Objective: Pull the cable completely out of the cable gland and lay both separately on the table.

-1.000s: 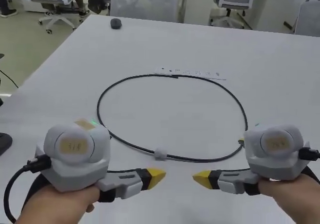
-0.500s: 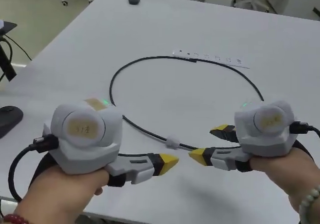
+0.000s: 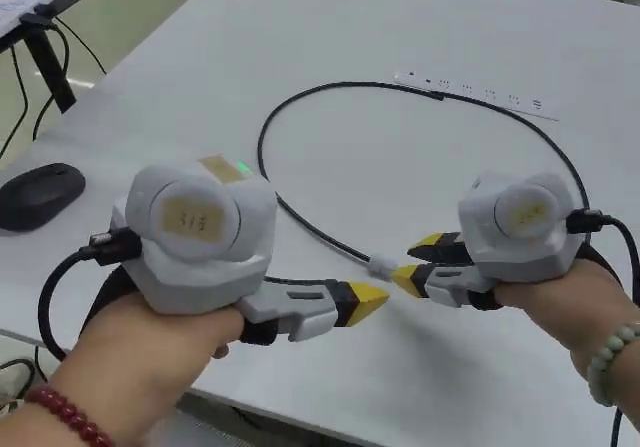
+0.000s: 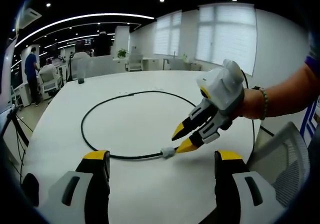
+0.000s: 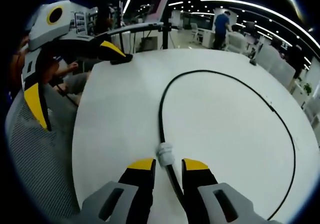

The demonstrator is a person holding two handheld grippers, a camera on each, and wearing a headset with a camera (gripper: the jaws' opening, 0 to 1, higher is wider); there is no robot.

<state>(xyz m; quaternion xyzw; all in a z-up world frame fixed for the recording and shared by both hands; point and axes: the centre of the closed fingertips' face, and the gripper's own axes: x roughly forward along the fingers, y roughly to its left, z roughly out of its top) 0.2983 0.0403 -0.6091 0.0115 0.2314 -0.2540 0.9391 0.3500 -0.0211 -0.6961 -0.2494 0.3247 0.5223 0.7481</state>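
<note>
A black cable lies in a wide loop on the white table. A small white cable gland sits on it at the near side. My right gripper is open, and its yellow tips straddle the cable just behind the gland. In the right gripper view the cable runs between the two jaws without being pinched. My left gripper hovers open just in front of the gland, jaws wide apart and holding nothing. The right gripper also appears in the left gripper view.
A black mouse lies at the table's left edge. A thin white strip lies beyond the loop. The table's front edge runs close below both hands. A mesh chair stands at the right, and a person stands far behind.
My right gripper has moved left to the gland and now straddles the cable there. The left gripper stays just in front of it. The head camera has tilted down.
</note>
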